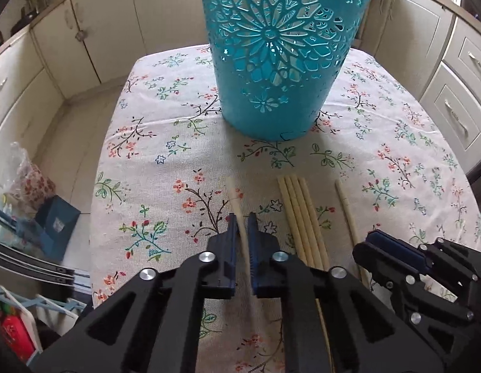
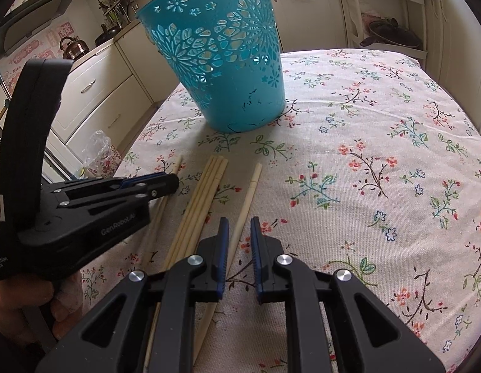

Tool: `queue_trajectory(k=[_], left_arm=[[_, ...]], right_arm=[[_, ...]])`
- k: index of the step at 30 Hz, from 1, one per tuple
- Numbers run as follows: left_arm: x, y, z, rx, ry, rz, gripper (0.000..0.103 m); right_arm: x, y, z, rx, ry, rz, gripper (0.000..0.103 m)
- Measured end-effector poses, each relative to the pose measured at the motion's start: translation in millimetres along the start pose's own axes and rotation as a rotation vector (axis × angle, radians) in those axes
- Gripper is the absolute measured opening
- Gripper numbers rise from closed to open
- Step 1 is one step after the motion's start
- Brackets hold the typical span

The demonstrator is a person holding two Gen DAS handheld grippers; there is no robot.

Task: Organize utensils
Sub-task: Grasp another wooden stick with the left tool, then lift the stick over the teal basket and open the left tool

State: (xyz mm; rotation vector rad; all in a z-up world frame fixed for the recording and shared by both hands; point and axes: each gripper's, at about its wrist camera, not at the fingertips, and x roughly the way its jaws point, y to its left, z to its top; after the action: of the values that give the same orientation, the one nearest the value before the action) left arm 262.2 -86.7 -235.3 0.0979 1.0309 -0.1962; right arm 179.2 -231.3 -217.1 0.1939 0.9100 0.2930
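A teal plastic basket (image 1: 277, 49) with cut-out flowers stands upright on the floral tablecloth (image 1: 165, 161); it also shows in the right wrist view (image 2: 231, 62). Several pale chopsticks lie in front of it: a single one on the left (image 1: 235, 199), a bundle (image 1: 299, 217) in the middle, a single one on the right (image 1: 346, 208). My left gripper (image 1: 242, 220) has its jaws closed around the left single chopstick (image 2: 175, 168). My right gripper (image 2: 239, 227) is open, its jaws on either side of the right single chopstick (image 2: 251, 186). The bundle (image 2: 206, 192) lies between the grippers.
Cream kitchen cabinets (image 1: 85, 31) surround the table. A kettle (image 2: 74, 48) sits on the counter at the left. A plastic bag (image 1: 26, 177) and a blue box (image 1: 55, 220) are on the floor left of the table. The tablecloth (image 2: 380, 155) stretches to the right.
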Motion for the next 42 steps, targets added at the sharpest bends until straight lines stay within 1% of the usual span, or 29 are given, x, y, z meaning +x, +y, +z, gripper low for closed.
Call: queue_trajectory(k=[6, 12, 16, 19, 22, 27, 30, 33, 38, 42], left_arm=[[-14, 15, -9, -0.048, -0.011, -0.054, 0.005], [-53, 24, -12, -0.078, -0.078, -0.107, 0.005], [-95, 30, -3, -0.095, -0.159, -0.147, 0.005], [-131, 34, 12, -0.111, -0.242, -0.179, 0.005], [-165, 34, 39, -0.118, -0.353, -0.205, 0.005], [-196, 25, 87, -0.104, -0.514, -0.206, 0.005], [-203, 20, 115, -0.107, -0.605, -0.193, 0.005], [-199, 17, 142, -0.138, -0.686, -0.189, 0.005], [-180, 13, 174, -0.181, -0.757, -0.167, 0.005], [-160, 11, 192, -0.208, -0.785, -0.144, 0.005]], right_arm=[[0, 2, -1, -0.010, -0.010, -0.008, 0.015], [-1, 6, -5, -0.018, -0.018, -0.017, 0.015], [-1, 6, -5, -0.017, -0.019, -0.019, 0.015], [-1, 6, -5, -0.017, -0.021, -0.019, 0.017], [-1, 8, -5, -0.023, -0.022, -0.019, 0.020], [-1, 6, -4, -0.019, -0.023, -0.011, 0.021], [-1, 4, -3, -0.010, -0.024, -0.002, 0.021], [-1, 3, -3, 0.001, -0.025, 0.009, 0.022], [-1, 1, -4, 0.009, -0.029, 0.027, 0.024], [-1, -2, -4, 0.013, -0.029, 0.042, 0.024]])
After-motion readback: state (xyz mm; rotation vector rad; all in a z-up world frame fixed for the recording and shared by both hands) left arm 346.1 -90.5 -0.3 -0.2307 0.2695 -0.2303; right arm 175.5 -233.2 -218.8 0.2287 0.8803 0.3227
